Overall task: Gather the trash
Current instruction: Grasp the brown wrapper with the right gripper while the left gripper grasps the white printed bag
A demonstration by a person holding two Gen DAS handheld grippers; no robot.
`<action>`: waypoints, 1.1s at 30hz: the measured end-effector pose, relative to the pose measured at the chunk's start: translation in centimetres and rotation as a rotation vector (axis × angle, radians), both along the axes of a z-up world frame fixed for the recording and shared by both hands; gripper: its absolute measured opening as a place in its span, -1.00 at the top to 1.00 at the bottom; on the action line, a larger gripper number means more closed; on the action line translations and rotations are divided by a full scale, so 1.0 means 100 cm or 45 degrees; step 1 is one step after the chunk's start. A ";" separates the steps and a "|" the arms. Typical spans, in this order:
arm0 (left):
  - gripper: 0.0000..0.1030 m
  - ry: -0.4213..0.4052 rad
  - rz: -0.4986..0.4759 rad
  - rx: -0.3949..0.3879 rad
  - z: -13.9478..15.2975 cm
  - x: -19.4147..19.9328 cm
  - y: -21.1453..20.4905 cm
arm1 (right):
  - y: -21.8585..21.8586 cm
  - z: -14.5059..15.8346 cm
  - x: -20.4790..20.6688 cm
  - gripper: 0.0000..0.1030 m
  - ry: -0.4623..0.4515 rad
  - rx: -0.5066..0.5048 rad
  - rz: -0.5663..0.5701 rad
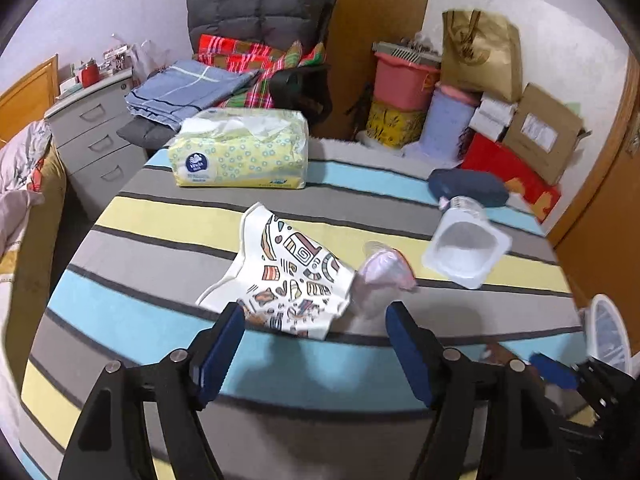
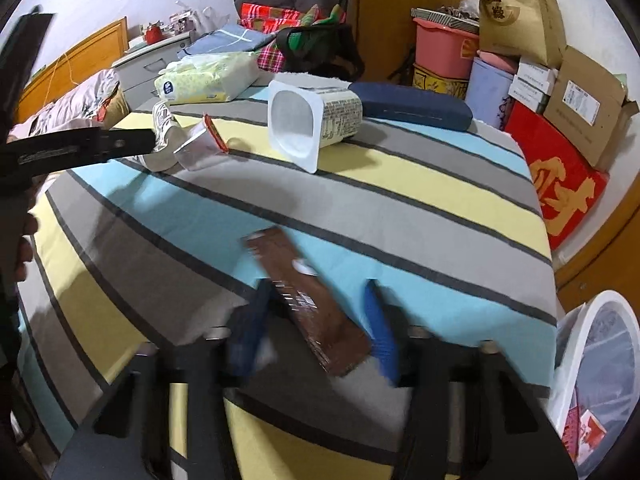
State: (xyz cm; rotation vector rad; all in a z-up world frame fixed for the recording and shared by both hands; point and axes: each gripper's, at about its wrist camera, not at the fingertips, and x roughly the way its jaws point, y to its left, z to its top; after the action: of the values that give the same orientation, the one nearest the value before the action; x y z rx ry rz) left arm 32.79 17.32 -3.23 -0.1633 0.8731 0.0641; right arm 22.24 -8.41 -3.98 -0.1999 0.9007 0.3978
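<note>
On the striped tablecloth [image 1: 160, 216] lie a patterned paper wrapper [image 1: 288, 272], a small clear cup with a pink rim [image 1: 380, 276] and a tipped white yogurt tub [image 1: 464, 248]. My left gripper [image 1: 314, 320] hangs open just in front of the patterned wrapper, whose near edge lies between the blue pads, and the clear cup is by the right fingertip. In the right wrist view a brown snack wrapper [image 2: 308, 296] lies slantwise between the blurred pads of my right gripper [image 2: 316, 296]. Those pads sit against both of its edges.
A white bin [image 2: 592, 320] with a clear liner and some red scraps stands off the table's right corner. A yellow tissue pack [image 1: 240, 152] and a dark blue case [image 1: 468, 188] sit at the far side. Boxes, bags and a chair crowd the wall behind.
</note>
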 end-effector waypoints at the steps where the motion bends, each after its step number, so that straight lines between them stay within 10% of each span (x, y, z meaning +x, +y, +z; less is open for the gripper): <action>1: -0.42 0.003 0.034 0.007 -0.001 0.003 0.001 | 0.000 0.000 0.000 0.34 0.003 -0.002 0.000; 19: -0.43 0.097 0.106 0.168 -0.016 -0.006 0.050 | 0.006 0.000 0.002 0.61 0.034 0.067 0.027; 24: -0.43 -0.012 0.143 -0.032 0.002 -0.023 0.063 | 0.010 -0.001 0.000 0.61 0.042 0.086 0.036; 33: -0.48 0.012 0.181 0.026 0.001 0.001 0.053 | 0.007 -0.001 0.000 0.61 0.052 0.106 0.024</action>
State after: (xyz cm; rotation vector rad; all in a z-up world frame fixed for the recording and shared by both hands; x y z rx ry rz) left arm 32.92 22.59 -3.16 -0.2057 0.8687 0.2064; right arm 22.22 -7.73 -4.09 -0.1241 0.9209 0.4571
